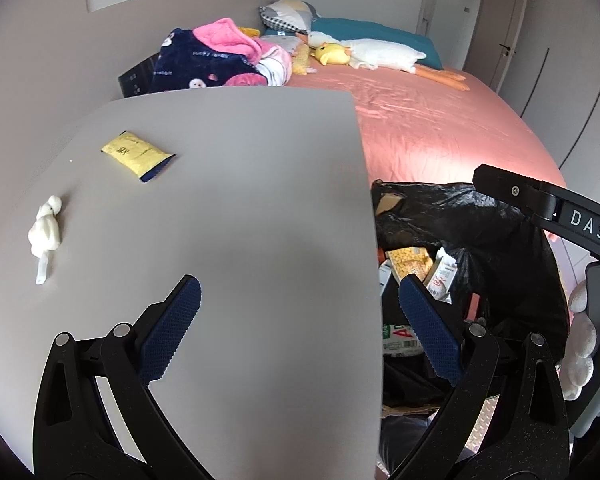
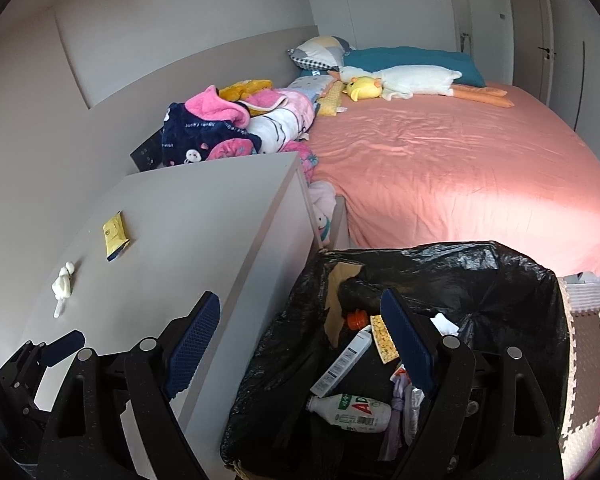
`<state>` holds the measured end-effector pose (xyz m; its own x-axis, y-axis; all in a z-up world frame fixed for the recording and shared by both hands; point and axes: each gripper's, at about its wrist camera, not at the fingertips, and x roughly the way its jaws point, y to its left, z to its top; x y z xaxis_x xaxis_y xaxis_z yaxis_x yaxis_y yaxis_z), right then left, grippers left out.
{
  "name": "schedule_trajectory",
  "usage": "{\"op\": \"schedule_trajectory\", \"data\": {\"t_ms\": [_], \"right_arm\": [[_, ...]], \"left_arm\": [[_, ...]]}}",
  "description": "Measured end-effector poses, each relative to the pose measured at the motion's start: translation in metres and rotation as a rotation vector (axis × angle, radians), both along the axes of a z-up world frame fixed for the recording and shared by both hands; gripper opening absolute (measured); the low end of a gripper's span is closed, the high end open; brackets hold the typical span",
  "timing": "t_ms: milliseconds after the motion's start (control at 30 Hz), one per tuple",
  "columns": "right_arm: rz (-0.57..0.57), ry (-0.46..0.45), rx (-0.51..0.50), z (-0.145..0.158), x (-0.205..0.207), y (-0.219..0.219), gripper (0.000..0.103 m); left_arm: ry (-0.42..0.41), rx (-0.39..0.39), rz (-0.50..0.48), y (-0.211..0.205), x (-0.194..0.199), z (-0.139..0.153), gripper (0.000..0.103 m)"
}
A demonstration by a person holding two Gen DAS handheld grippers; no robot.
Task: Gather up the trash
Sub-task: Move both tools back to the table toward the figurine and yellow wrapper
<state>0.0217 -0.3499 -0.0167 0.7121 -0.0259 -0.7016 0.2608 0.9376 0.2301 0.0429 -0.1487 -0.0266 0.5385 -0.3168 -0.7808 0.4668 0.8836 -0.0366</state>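
Blue-padded left gripper (image 1: 300,322) hovered spread wide, empty, over grey cabinet top (image 1: 240,200); right gripper (image 2: 300,330) likewise wide above black trash bag (image 2: 480,276). Yellow wrapper (image 1: 137,155) lay farther back on the cabinet, beyond a white plush toy (image 1: 46,232).

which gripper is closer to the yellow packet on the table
Left. The left gripper hangs over the table with the yellow packet ahead; the right gripper is off the table edge, above the black trash bag.
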Motion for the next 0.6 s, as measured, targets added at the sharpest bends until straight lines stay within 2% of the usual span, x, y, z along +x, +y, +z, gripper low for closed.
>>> {"op": "schedule_trajectory", "data": {"t_ms": [600], "right_arm": [[0.182, 0.020, -0.024, -0.010, 0.072, 0.092, 0.083]], "left_arm": [[-0.016, -0.021, 0.200, 0.097, 0.047, -0.003, 0.096]]}}
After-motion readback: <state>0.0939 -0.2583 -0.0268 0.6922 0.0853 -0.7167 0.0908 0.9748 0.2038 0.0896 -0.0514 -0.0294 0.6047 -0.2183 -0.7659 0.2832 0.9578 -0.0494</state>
